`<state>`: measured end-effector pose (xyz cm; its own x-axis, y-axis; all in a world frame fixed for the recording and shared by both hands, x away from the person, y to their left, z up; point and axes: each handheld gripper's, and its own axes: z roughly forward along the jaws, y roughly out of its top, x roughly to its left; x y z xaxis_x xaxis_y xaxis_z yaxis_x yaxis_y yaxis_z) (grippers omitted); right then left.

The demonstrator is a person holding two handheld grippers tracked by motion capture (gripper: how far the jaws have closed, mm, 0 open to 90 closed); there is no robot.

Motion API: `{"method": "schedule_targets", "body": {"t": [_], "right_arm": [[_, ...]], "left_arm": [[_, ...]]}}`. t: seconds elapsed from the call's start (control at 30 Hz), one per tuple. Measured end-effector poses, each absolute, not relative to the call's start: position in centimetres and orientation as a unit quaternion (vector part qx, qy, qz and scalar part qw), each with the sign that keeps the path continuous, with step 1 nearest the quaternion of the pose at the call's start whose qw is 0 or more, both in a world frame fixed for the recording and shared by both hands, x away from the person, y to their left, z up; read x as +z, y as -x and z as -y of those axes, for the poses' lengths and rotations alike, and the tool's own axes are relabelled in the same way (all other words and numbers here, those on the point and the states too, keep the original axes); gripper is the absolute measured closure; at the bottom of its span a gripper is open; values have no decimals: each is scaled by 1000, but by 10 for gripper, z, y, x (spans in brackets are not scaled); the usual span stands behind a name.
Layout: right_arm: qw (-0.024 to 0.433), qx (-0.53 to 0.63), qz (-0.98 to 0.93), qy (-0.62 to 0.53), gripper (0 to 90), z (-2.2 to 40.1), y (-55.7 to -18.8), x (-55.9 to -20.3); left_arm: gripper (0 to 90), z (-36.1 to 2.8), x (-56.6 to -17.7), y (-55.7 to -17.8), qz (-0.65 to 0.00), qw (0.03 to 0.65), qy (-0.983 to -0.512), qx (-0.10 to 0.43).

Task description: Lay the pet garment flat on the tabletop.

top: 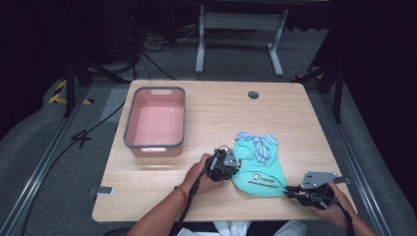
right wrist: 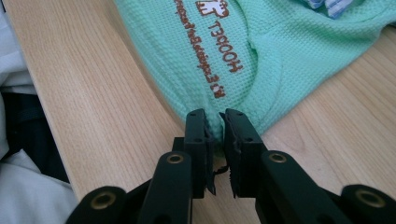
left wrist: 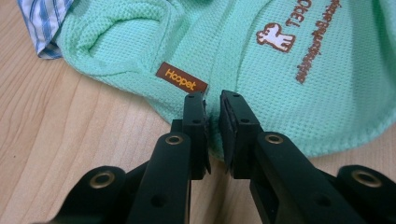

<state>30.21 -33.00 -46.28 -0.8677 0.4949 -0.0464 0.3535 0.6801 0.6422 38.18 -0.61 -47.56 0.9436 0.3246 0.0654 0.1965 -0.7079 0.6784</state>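
A mint-green knit garment (top: 258,169) with a blue-and-white striped collar (top: 258,142) lies flat on the wooden table (top: 216,110), right of centre and near the front. My left gripper (top: 239,162) is at its left edge, and in the left gripper view the jaws (left wrist: 213,100) are shut on the hem of the garment (left wrist: 280,84) just below a brown label (left wrist: 181,77). At the lower right corner, my right gripper (top: 287,189) pinches a bunched fold of the garment (right wrist: 210,46) between its pads (right wrist: 215,116).
A pink basin (top: 125,132) with a grey rim stands on the table's left half. A round cable hole (top: 253,94) sits near the far edge. The front table edge runs close behind both hands. A white frame leg (top: 199,49) stands on the floor beyond.
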Motion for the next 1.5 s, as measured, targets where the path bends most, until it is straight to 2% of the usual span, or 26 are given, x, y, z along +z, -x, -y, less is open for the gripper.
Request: {"method": "schedule_targets", "body": {"t": [0.43, 0.8, 0.87, 0.9, 1.13, 1.17, 1.23, 1.27, 1.3, 1.43, 1.5], "right_arm": [[137, 364, -886, -255, 693, 330, -305, -446], [132, 327, -908, -228, 469, 311, -301, -468], [133, 327, -908, -227, 467, 311, -300, -470], [135, 333, -905, -229, 429, 313, -298, -471], [134, 336, -900, -243, 350, 319, -299, -472], [140, 334, -899, -245, 347, 321, -301, -469], [144, 339, -896, -248, 350, 322, -301, -467], [154, 359, -881, -266, 368, 327, -305, -459], [154, 359, -881, -266, 368, 327, -305, -459], [190, 376, -855, -301, 461, 334, -319, -446], [201, 378, -845, -321, 464, 334, -332, -443]], "left_arm": [[811, 6, -475, -381, -143, 354, -920, 93], [809, 7, -475, -381, -141, 354, -920, 95], [809, 7, -476, -380, -143, 354, -919, 96], [809, 7, -476, -380, -143, 355, -919, 96], [786, 9, -474, -378, -140, 341, -923, 113], [712, 10, -473, -378, -143, 340, -922, 116], [709, 10, -472, -379, -144, 338, -923, 112], [673, 11, -471, -379, -140, 338, -925, 105], [661, 11, -471, -379, -140, 338, -925, 105], [658, 15, -466, -384, -146, 337, -922, 121], [646, 18, -460, -391, -155, 346, -917, 125]]}}
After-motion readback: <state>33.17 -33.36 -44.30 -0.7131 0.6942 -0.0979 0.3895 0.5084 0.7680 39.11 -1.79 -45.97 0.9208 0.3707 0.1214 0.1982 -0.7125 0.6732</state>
